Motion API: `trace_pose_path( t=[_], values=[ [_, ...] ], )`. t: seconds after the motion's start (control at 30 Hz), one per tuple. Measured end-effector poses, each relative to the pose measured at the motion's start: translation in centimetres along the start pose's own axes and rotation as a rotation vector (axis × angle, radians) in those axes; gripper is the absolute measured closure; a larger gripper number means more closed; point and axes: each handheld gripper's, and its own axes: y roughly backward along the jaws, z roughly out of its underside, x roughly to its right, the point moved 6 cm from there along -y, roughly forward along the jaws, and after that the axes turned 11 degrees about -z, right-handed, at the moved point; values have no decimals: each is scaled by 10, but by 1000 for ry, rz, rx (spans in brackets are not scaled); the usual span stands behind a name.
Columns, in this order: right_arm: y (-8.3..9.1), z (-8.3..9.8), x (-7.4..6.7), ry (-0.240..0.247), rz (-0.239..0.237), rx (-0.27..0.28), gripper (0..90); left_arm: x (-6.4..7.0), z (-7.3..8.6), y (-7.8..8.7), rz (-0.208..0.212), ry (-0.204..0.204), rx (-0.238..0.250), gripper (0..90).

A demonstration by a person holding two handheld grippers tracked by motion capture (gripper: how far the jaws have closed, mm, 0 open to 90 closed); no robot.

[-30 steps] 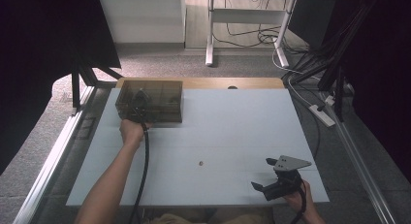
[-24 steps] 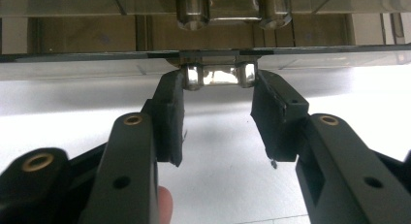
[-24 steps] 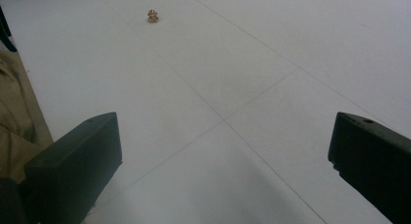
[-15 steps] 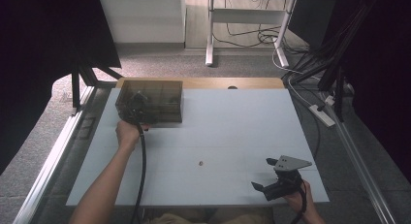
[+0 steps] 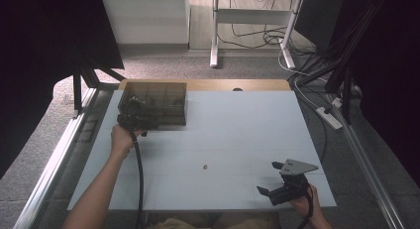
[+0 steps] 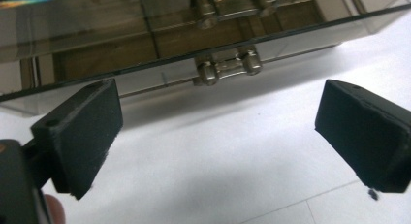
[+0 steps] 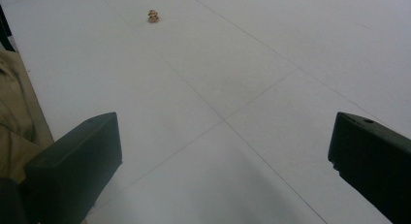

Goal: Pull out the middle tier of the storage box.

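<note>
A smoked clear box (image 5: 154,103) sits at the table's (image 5: 237,140) far left; its contents cannot be made out. The left claw (image 5: 132,121), just opened wide, faces its metal latch (image 6: 228,69), holding nothing. The right claw (image 5: 277,189) is wide, empty.

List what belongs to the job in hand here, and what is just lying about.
In the job:
- smoked clear box with its metal latch
- left gripper, open just in front of that latch, jaws just been opening, nothing between them

Lying about:
- small tan object on the white table
- right gripper, open, holding nothing
</note>
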Motion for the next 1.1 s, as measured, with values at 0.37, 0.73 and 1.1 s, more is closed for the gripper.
trace_pose_path(
  t=[0.37, 0.73, 1.1],
  values=[
    [1, 1, 0, 1, 2, -2, 0, 4, -1, 4, -32, -199, 103, 39],
    [1, 1, 0, -1, 0, -3, 0, 3, 1, 8, -54, -325, 169, 99],
    [0, 1, 1, -4, -3, -1, 0, -1, -2, 14, -71, -400, 217, 42]
  ],
)
